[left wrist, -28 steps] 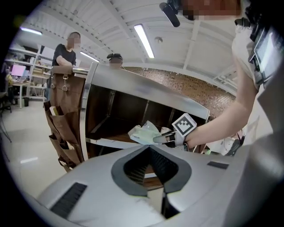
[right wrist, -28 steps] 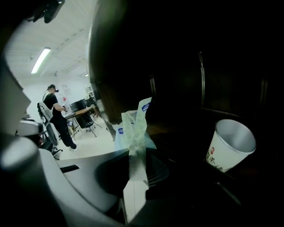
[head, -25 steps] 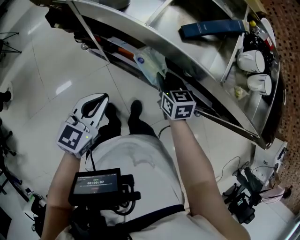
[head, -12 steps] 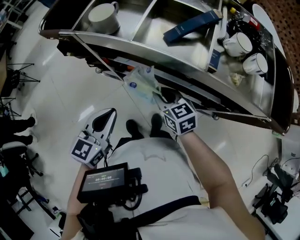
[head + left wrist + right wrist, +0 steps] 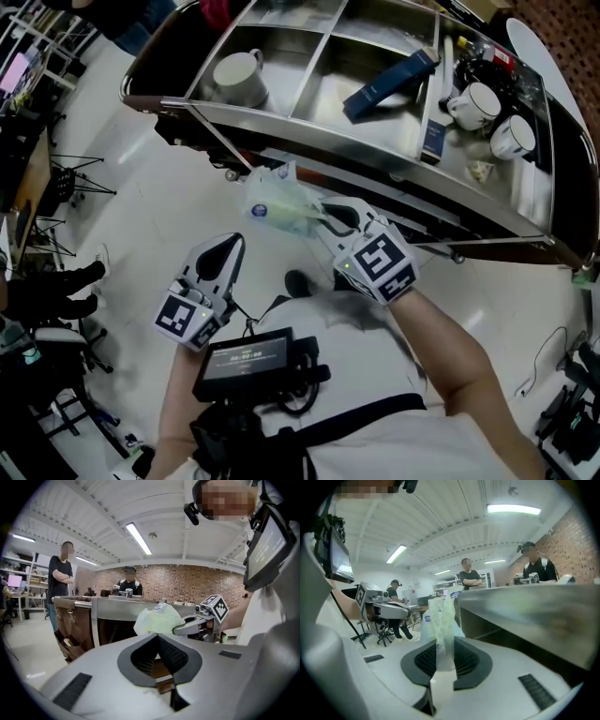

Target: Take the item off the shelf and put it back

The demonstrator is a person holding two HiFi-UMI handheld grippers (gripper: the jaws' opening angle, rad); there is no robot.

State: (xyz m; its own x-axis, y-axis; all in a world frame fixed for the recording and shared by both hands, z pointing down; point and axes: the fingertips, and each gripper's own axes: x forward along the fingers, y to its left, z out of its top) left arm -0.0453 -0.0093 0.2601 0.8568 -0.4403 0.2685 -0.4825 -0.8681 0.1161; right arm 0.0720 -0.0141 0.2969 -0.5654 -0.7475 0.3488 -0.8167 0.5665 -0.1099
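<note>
Steel shelf point(image 5: 375, 155) cropped; right gripper point(image 5: 323, 214) jaws pinch bag point(image 5: 277, 204), contents unclear.

The right gripper point(image 5: 323, 214) has lifted the plastic bag point(image 5: 277, 202), seemingly clear of the shelf point(image 5: 394, 161).

Crumpled pale-green plastic packet point(image 5: 279, 204) in right claw point(image 5: 319, 212), beside shelf point(image 5: 309, 94).

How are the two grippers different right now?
The right gripper is pinched shut on a pale green bag. The left gripper holds nothing, and its jaws are together. The right gripper is up close to the metal shelf, while the left gripper sits further back from it. Both point toward the shelf.
</note>
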